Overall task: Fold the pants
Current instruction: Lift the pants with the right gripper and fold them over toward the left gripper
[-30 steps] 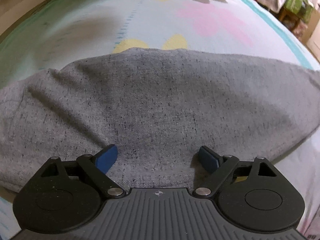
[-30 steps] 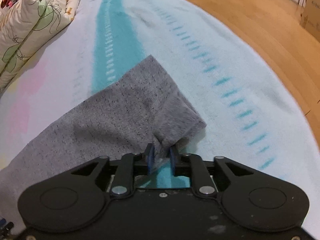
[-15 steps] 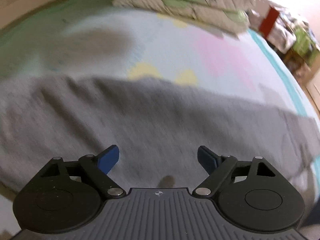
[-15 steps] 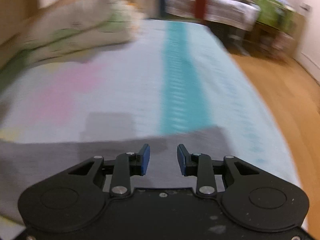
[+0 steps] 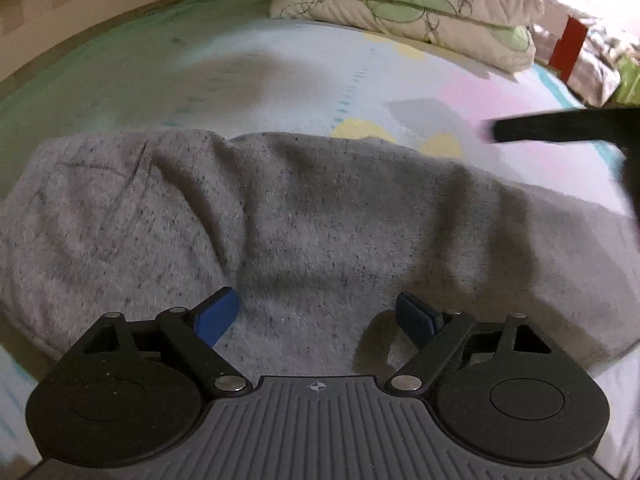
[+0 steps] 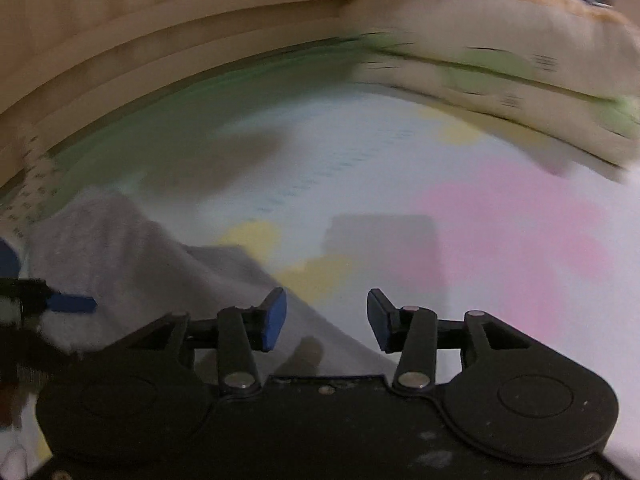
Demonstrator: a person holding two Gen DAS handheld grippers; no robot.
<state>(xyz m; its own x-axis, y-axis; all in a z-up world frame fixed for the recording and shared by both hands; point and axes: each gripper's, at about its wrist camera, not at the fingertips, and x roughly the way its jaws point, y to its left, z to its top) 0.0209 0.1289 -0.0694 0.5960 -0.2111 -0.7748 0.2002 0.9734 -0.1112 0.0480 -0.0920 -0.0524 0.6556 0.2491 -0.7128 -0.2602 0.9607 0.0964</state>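
left tongs [image 5: 318, 314]: wide apart, empty | right tongs [image 6: 326, 318]: just been opening, empty

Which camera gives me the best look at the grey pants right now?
The left wrist view. The grey pants fill its middle, sharp enough to show folds and weave, lying across the bed sheet ahead of the open left gripper. The right wrist view is motion-blurred and catches only part of them at lower left.

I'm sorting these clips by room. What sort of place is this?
Most likely a bedroom: grey knit pants lie on a pastel flower-print bedsheet, with a folded leaf-patterned quilt and a wooden bed frame behind.
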